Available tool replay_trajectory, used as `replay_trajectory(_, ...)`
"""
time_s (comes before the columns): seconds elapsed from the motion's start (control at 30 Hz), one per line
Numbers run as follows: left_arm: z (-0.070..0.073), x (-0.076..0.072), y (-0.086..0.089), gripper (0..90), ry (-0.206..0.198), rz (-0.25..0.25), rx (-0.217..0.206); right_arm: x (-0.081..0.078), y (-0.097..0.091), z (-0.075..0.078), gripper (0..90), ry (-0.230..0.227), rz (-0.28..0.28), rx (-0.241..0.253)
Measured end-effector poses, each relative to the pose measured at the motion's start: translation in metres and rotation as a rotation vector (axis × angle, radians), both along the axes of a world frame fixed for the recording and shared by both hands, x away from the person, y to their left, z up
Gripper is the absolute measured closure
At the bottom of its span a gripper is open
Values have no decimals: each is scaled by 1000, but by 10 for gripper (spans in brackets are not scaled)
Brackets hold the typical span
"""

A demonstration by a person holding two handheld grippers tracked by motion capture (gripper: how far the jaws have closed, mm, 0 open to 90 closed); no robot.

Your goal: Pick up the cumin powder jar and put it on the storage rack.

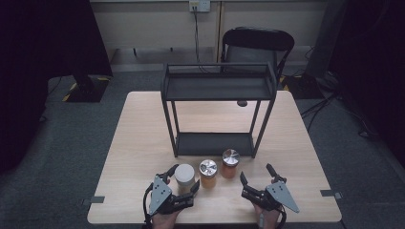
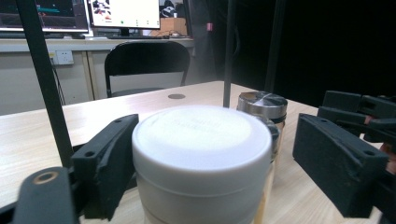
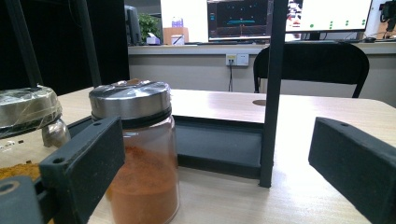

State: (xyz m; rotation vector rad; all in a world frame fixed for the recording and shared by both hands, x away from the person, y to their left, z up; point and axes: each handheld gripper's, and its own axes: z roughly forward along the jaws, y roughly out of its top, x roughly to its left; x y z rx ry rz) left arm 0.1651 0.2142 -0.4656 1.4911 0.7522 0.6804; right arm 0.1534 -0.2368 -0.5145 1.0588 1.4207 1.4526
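Three jars stand in a row near the table's front edge. My left gripper (image 1: 184,180) (image 2: 215,161) has its jaws on either side of the white-lidded jar (image 1: 184,172) (image 2: 201,140); a gap shows at one jaw, so it is open around the jar. To that jar's right are a silver-lidded jar of yellow-orange powder (image 1: 208,172) (image 3: 25,112) and a silver-lidded jar of red-orange powder (image 1: 230,162) (image 3: 135,154). My right gripper (image 1: 255,173) (image 3: 219,158) rests open, right of the jars, with nothing between its jaws.
A black two-shelf metal rack (image 1: 217,86) stands at the table's middle, its lower shelf (image 3: 219,144) just behind the jars. A black folding chair (image 1: 255,45) sits beyond the table's far edge. Bare tabletop (image 1: 138,143) lies left and right of the rack.
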Motion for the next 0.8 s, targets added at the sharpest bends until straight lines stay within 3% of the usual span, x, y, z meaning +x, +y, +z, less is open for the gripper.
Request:
replay_trajectory(0.6, -7, 12, 1, 279, 72, -10, 11, -1, 0, -1, 28, -5, -1, -1)
replay_trajectory(0.7, -11, 9, 1, 326, 48, 2, -2, -1, 0, -1, 28, -5, -1, 0)
replay_trajectory(0.8, -9, 11, 2, 332, 54, 0, 6, -1, 1, -1, 28, -6, -2, -2)
